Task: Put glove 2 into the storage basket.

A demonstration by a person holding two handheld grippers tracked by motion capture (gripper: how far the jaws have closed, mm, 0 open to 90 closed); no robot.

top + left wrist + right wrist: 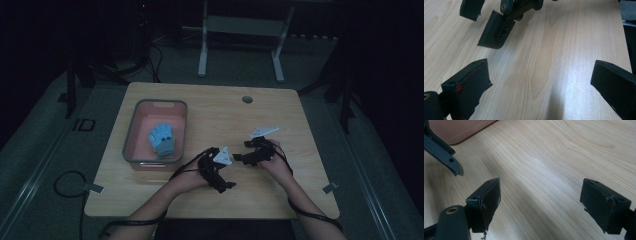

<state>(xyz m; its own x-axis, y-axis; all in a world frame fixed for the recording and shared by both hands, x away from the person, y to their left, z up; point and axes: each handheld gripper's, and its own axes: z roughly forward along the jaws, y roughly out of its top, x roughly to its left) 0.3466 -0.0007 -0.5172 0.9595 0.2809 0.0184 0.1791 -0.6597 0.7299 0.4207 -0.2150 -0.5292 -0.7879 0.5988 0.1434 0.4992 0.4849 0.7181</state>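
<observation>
Both grippers are hovering over bare wood just right of the pink bin, left gripper gaping wide with nothing in it, right gripper likewise spread and empty, tips nearly meeting, while the blue glove is lying inside the bin.

Blue glove's details too small; tub cut off.

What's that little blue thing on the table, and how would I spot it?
Start at the wooden table and find the pinkish, grey-rimmed bin on its left half. The light blue glove lies alone inside it, apart from both grippers nearer the person.
</observation>
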